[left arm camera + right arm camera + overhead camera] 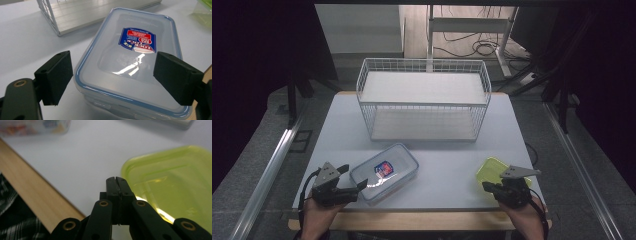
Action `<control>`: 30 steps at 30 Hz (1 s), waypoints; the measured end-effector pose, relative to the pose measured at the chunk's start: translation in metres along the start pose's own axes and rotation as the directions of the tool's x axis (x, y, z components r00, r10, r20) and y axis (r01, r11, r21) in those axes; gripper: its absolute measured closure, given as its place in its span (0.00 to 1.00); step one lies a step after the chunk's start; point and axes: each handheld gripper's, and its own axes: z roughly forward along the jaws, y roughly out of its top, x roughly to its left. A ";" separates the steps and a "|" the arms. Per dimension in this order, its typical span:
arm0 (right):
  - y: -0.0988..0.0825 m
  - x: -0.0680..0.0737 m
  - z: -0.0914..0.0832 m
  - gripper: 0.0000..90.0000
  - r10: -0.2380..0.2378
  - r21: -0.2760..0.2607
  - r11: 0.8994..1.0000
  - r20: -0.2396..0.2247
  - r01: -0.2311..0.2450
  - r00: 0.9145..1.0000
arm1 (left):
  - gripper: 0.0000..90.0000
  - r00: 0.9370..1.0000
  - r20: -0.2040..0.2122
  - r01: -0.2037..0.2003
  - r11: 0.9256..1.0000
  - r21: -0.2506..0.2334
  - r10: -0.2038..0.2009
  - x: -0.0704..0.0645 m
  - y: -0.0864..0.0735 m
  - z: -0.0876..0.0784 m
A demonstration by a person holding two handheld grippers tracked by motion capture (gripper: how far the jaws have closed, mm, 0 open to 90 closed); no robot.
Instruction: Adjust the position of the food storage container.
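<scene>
left gripper point(110, 82): held wide open, nothing gripped, pads either side of the clear box point(384, 172) at near left
right gripper point(116, 181): clamped fully shut, empty, just beside the green container point(172, 185), near right

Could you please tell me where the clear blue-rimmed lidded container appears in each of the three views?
High view: clear blue-rimmed container lies front left on the table, beside the left gripper.
Left gripper view: centre, between the open jaws.
Right gripper view: blurred at the top left corner.
Shared landmark: the yellow-green container.
</scene>
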 end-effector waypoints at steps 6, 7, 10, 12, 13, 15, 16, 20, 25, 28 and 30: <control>-0.015 -0.004 0.009 0.99 -0.008 0.118 0.993 0.022 0.005 1.000 | 0.18 1.000 -0.006 0.002 1.000 0.001 -0.002 0.001 -0.002 -0.003; -0.016 -0.006 0.008 0.99 0.003 0.121 0.993 0.015 -0.005 1.000 | 0.18 1.000 -0.007 0.007 1.000 0.000 -0.007 0.001 -0.003 -0.005; -0.023 -0.016 0.002 0.99 0.029 0.123 0.992 0.037 -0.033 0.999 | 0.18 1.000 -0.002 0.025 1.000 0.000 -0.025 0.004 -0.005 -0.007; -0.027 -0.023 -0.001 0.99 0.051 0.119 0.991 0.051 -0.057 0.997 | 0.20 0.999 0.002 0.033 0.999 -0.002 -0.033 0.004 -0.006 -0.008; -0.028 -0.027 -0.004 0.99 0.058 0.123 0.990 0.059 -0.065 0.997 | 0.21 0.999 0.004 0.035 0.999 -0.002 -0.035 0.004 -0.006 -0.008; -0.031 -0.034 -0.008 0.99 0.072 0.119 0.990 0.079 -0.081 0.994 | 0.22 0.999 0.006 0.036 0.999 0.002 -0.036 0.005 -0.007 -0.008; -0.033 -0.041 -0.011 0.99 0.089 0.119 0.988 0.097 -0.101 0.991 | 0.23 0.999 0.008 0.037 0.999 0.004 -0.037 0.005 -0.007 -0.008; -0.037 -0.051 -0.015 0.99 0.107 0.111 0.986 0.123 -0.121 0.987 | 0.24 0.999 0.011 0.038 0.999 0.014 -0.038 0.004 -0.008 -0.008; -0.040 -0.056 -0.017 0.99 0.132 0.114 0.983 0.118 -0.145 0.984 | 0.31 1.000 0.013 0.026 0.999 0.028 -0.026 0.002 -0.009 -0.009; -0.036 -0.050 -0.015 0.99 0.114 0.119 0.985 0.098 -0.125 0.989 | 0.34 1.000 0.007 0.029 0.999 0.044 -0.029 0.001 -0.011 -0.010; -0.033 -0.045 -0.014 0.99 0.099 0.113 0.988 0.076 -0.107 0.992 | 0.39 0.999 0.006 0.035 0.998 0.052 -0.035 0.001 -0.012 -0.012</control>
